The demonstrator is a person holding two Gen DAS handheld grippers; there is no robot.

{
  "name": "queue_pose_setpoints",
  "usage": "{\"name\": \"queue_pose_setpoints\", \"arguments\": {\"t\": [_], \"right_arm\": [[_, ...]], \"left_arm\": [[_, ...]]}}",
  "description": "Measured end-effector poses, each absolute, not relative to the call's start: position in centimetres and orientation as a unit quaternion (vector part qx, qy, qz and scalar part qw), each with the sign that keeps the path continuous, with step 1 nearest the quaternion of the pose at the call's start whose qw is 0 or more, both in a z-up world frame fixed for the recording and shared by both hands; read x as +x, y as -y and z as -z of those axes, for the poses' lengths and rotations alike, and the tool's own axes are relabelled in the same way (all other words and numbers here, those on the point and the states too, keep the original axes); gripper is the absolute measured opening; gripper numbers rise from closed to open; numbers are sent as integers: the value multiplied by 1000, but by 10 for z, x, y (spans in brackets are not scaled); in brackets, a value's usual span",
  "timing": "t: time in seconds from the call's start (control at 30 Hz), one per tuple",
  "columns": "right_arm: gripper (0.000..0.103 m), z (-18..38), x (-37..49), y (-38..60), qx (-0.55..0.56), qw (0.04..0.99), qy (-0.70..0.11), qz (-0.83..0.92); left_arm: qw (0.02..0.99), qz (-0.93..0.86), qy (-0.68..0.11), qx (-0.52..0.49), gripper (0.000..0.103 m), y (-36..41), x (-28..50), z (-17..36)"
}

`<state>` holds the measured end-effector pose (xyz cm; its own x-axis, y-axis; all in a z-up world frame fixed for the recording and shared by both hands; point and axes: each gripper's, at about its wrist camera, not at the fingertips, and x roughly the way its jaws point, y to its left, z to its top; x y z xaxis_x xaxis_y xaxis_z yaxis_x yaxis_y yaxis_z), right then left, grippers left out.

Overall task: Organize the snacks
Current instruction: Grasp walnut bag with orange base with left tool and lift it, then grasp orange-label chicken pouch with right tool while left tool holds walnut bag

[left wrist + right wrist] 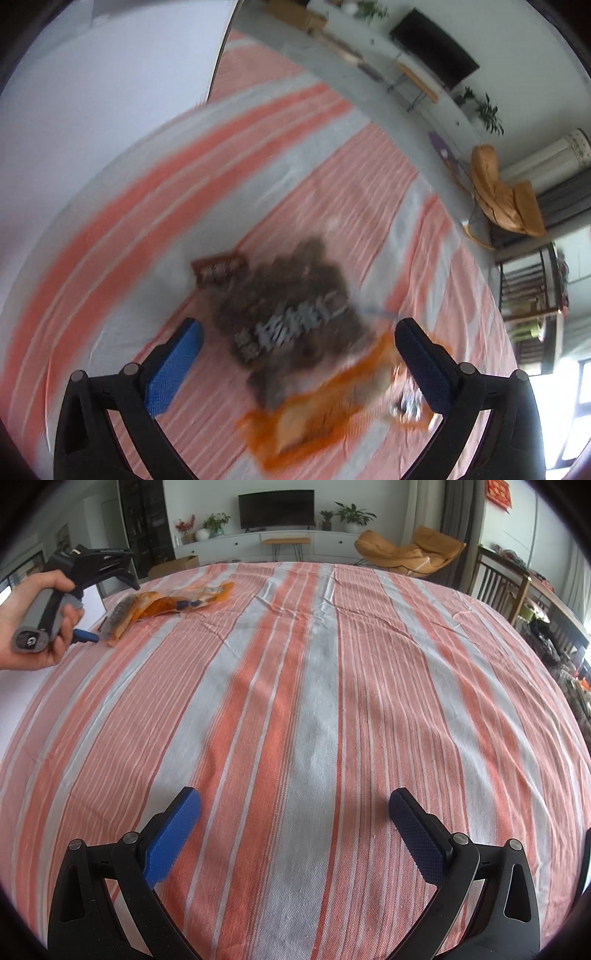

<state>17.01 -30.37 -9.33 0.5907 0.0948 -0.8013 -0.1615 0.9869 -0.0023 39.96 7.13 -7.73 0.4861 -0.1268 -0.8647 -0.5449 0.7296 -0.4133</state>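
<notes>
In the blurred left wrist view a dark brown snack bag with pale lettering lies on the striped tablecloth, overlapping an orange snack bag. A small brown packet lies beside them. My left gripper is open, just above the bags, jaws wide on either side of the brown bag. In the right wrist view the orange bags lie at the far left, with the hand-held left gripper over them. My right gripper is open and empty above bare cloth.
The table has a red and grey striped cloth. A white surface borders the table on the left. Beyond the table are an orange lounge chair, a TV on a white cabinet, and a dark shelf unit at right.
</notes>
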Motion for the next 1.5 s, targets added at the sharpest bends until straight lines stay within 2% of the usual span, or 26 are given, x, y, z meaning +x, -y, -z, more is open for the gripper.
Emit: {"name": "queue_pose_setpoints", "arguments": {"t": [0.2,0.23,0.27,0.33,0.5,0.7,0.83,0.9,1.0,1.4,1.5], "right_arm": [[103,93,171,306,-28,892,-444,-79],[103,93,171,307,-26,892,-444,-79],[103,93,171,307,-24,892,-443,-80],[103,93,171,307,-21,893,-442,-81],[103,94,170,310,-17,893,-441,-83],[103,95,171,309,-26,893,-443,-79],[103,96,172,304,-35,892,-445,-74],[103,97,172,302,-39,891,-446,-72],[103,97,173,301,-41,891,-447,-69],[103,98,175,299,-40,890,-449,-63],[103,96,190,291,-45,869,-487,-68]], "left_arm": [[819,-121,-537,-161,103,-42,438,83],[826,-112,-533,-148,100,-41,436,83],[837,-105,-518,-140,89,-43,429,82],[851,-86,-497,-143,79,-51,410,78],[858,-35,-494,-137,76,-72,338,73],[854,24,-517,-54,79,-69,222,74],[864,18,-504,16,98,-57,194,86],[875,8,-484,17,103,-58,191,90],[891,6,-455,-4,103,-62,184,94],[890,6,-456,-4,103,-65,187,95],[890,6,-456,-4,103,-65,187,95]]}}
